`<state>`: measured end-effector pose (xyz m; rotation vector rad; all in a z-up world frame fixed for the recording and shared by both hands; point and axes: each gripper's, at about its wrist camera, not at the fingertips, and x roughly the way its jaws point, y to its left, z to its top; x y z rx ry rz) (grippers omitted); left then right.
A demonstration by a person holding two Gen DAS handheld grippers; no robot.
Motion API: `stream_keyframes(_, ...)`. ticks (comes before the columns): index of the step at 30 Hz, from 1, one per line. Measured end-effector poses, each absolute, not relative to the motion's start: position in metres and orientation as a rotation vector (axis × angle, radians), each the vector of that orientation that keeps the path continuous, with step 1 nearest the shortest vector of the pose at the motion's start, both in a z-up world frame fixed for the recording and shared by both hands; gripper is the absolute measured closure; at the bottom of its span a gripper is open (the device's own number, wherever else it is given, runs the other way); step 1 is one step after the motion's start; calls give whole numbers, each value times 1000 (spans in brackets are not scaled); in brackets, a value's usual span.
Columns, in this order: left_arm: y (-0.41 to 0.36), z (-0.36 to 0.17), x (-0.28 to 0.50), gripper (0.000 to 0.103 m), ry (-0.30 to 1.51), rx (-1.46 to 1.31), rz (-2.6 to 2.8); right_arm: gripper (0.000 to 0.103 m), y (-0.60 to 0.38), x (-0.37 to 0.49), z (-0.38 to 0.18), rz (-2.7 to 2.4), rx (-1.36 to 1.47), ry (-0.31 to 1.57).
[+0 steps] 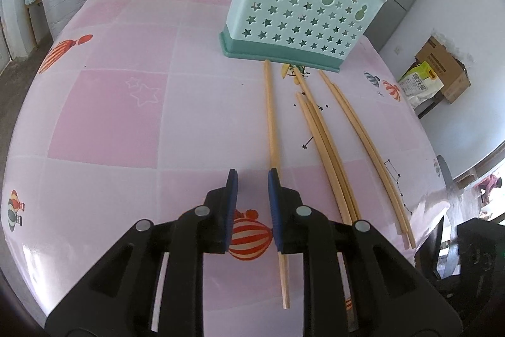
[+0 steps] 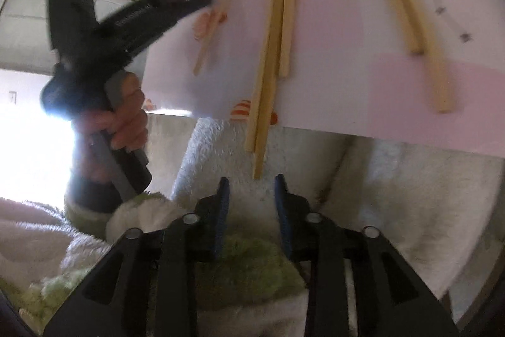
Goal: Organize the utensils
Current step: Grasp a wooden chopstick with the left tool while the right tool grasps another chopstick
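Hovering over the counter (image 1: 126,116), the left gripper (image 1: 252,179) holds its jaws narrowly parted and empty beside a single chopstick (image 1: 272,122) lying below the utensil holder (image 1: 300,15); centring would help. From the right gripper (image 2: 249,182), likewise narrow and empty, a chopstick bundle (image 2: 271,52) overhangs the edge.

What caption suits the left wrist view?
Open left tongs hover over one chopstick before a teal holder.

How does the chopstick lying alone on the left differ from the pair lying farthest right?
The lone chopstick lies by itself, while the right-hand pair lie side by side. The lone chopstick runs under one finger of the left hand-held gripper; the pair sits clear of it, nearer the table's right edge. Both are plain light wood, pointing toward the blue-green holder.
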<state>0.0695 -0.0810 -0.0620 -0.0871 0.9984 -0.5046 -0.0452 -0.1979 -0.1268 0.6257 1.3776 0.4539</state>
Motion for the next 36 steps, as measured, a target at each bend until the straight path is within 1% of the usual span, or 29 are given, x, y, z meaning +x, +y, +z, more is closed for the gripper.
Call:
stream_keyframes(1, -81, -62, 70, 85, 998, -85, -506, 98, -197, -43, -128, 462, 640, 1383)
stream_keyframes(8, -82, -62, 69, 86, 1001, -99, -514, 99, -212, -20, -100, 446, 661, 1289)
stream_keyframes(14, -80, -62, 76, 86, 1019, -120, -550, 98, -222, 0, -90, 368, 625, 1218)
stream_keyframes(17, -84, -60, 82, 85, 1021, -102, -575, 97, -230, 1, -81, 358, 610, 1179)
stream_keyframes(18, -87, -59, 84, 85, 1022, -91, -582, 95, -232, -1, -79, 363, 609, 1162)
stream_keyframes(19, -90, -58, 87, 85, 1022, -76, -591, 88, -236, -7, -75, 366, 605, 1145)
stream_keyframes(21, -98, -56, 95, 85, 1017, -38, -591, 83, -250, -13, -62, 358, 589, 1097)
stream_keyframes(26, -114, -56, 116, 85, 1004, 39, -555, 81, -282, -23, -39, 294, 578, 966)
stream_keyframes(31, -122, -61, 130, 86, 1006, 65, -527, 81, -311, -1, -45, 155, 534, 927)
stream_keyframes(34, -121, -60, 127, 93, 999, 64, -510, 83, -316, 21, -53, 129, 502, 927)
stream_keyframes(35, -119, -61, 126, 99, 1000, 68, -499, 84, -317, 30, -57, 117, 484, 938)
stream_keyframes(36, -117, -61, 125, 99, 998, 63, -491, 85, -319, 34, -59, 114, 471, 941)
